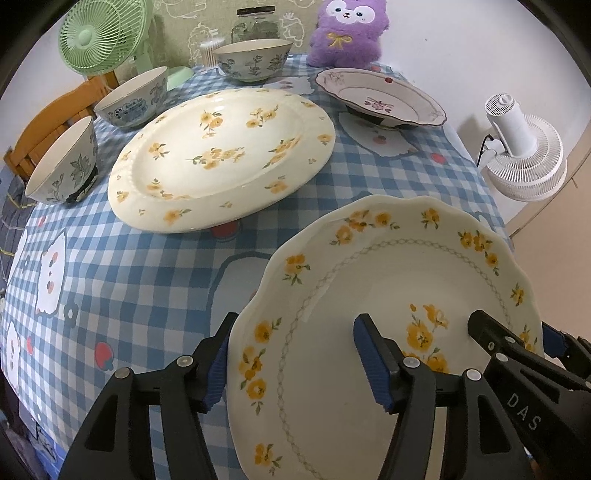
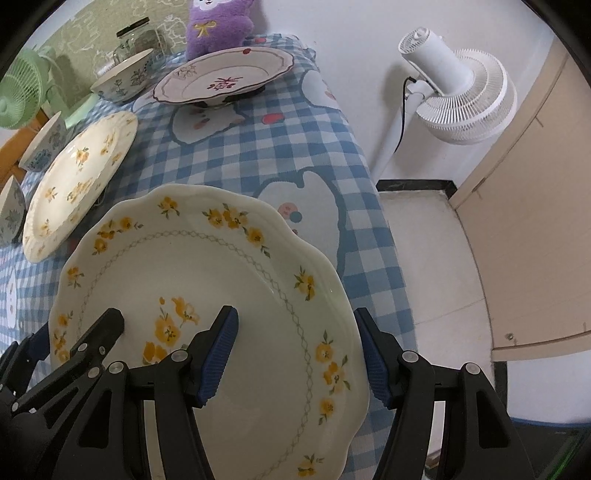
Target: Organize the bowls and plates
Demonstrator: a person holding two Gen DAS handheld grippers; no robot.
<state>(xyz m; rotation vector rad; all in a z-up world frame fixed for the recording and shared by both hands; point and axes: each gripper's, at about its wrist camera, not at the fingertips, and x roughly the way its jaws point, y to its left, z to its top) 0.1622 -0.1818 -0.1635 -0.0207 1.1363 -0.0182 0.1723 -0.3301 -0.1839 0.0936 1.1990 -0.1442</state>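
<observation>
A scalloped cream plate with yellow flowers (image 1: 388,295) (image 2: 207,295) lies at the near right corner of the blue checked table. My left gripper (image 1: 295,365) straddles its left rim, with one blue pad outside the edge and the other over the plate's well. It is open, and the pads do not pinch the rim. On the opposite rim my right gripper (image 2: 295,358) stands the same way, open. A large oval yellow-flowered plate (image 1: 221,155), a pink-flowered plate (image 1: 380,96) and three blue-patterned bowls (image 1: 253,59) (image 1: 133,99) (image 1: 61,166) stand farther back.
A purple plush toy (image 1: 347,33), a glass jar (image 1: 255,24) and a green fan (image 1: 99,33) line the back of the table. Off the right edge stands a white floor fan (image 2: 458,92) beside a beige door (image 2: 535,221). A wooden chair (image 1: 48,125) sits at the left.
</observation>
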